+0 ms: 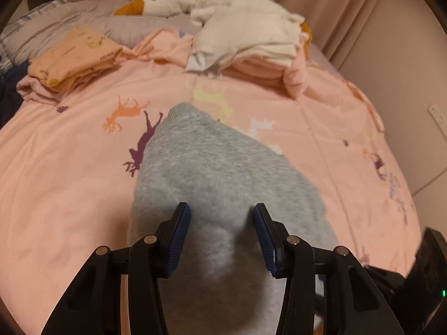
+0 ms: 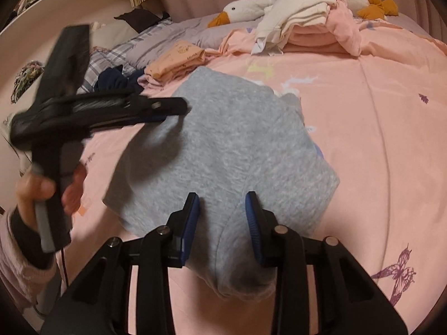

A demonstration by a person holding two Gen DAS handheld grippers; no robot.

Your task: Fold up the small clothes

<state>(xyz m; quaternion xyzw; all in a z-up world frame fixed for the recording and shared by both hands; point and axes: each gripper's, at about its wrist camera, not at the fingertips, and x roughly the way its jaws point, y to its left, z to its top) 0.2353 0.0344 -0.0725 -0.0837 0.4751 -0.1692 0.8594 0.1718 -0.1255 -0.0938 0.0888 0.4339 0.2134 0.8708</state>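
Observation:
A grey knit garment [image 1: 212,173] lies folded on the pink bedspread [image 1: 69,173]; it also shows in the right wrist view [image 2: 232,139]. My left gripper [image 1: 222,209] is open, its blue-padded fingers straddling the near part of the garment from above. In the right wrist view the left gripper [image 2: 170,109] hovers over the garment's left edge, blurred, held by a hand. My right gripper [image 2: 222,198] is open over the garment's near end, holding nothing.
A folded orange garment [image 1: 75,55] and a stack of folded pink and white clothes [image 1: 251,44] lie at the far side of the bed. A plush goose [image 1: 167,1] rests behind them. Dark blue clothes [image 2: 117,79] sit at the left. A wall stands at the right.

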